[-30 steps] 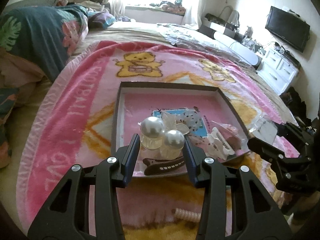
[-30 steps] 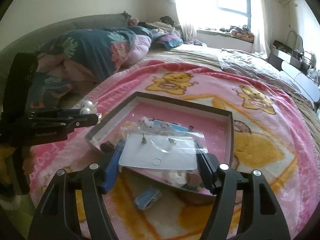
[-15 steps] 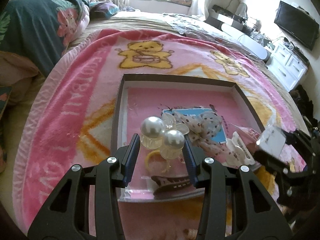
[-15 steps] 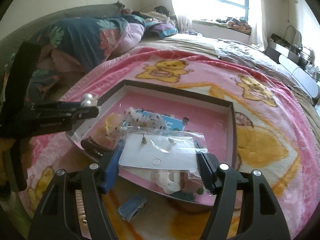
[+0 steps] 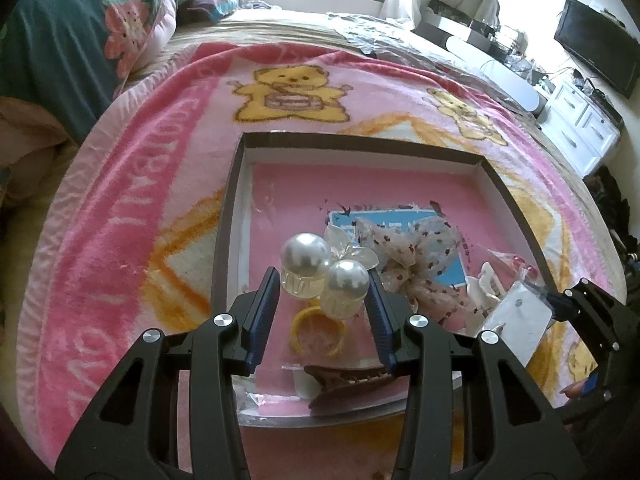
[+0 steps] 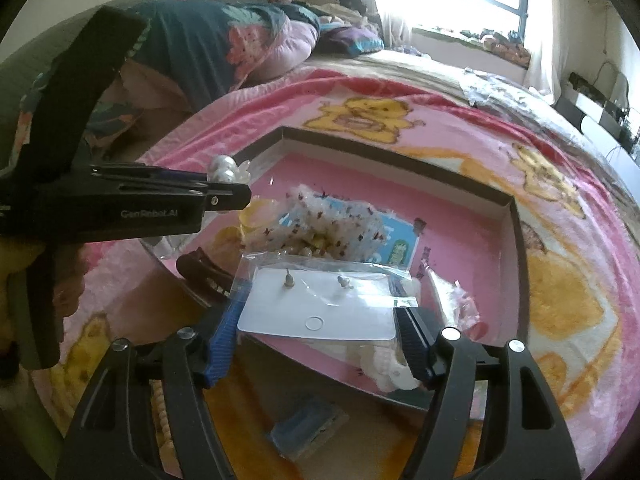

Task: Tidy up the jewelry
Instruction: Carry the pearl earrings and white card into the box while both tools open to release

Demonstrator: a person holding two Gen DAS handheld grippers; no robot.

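My left gripper [image 5: 322, 294] is shut on a pearl hair clip [image 5: 324, 270] with two big pearls, held above the near left part of the dark-rimmed tray [image 5: 360, 142]. My right gripper [image 6: 320, 316] is shut on a white earring card in a clear bag [image 6: 324, 306], held over the tray's near edge [image 6: 516, 220]. It also shows at the right of the left wrist view [image 5: 516, 320]. In the tray lie a spotted fabric bow [image 5: 416, 256], a yellow ring [image 5: 316, 330], a brown claw clip [image 5: 352, 380] and a white claw clip [image 5: 486, 292].
The tray sits on a pink bear-print blanket [image 5: 132, 216] on a bed. A blue clip [image 6: 308, 426] and a beaded string [image 6: 160, 400] lie on the blanket before the tray. Pillows and a dark quilt [image 5: 68, 40] are at the far left; a TV [image 5: 596, 50] is at right.
Both grippers have moved forward over the tray with their items still held. The tray's contents now lie closer beneath them.
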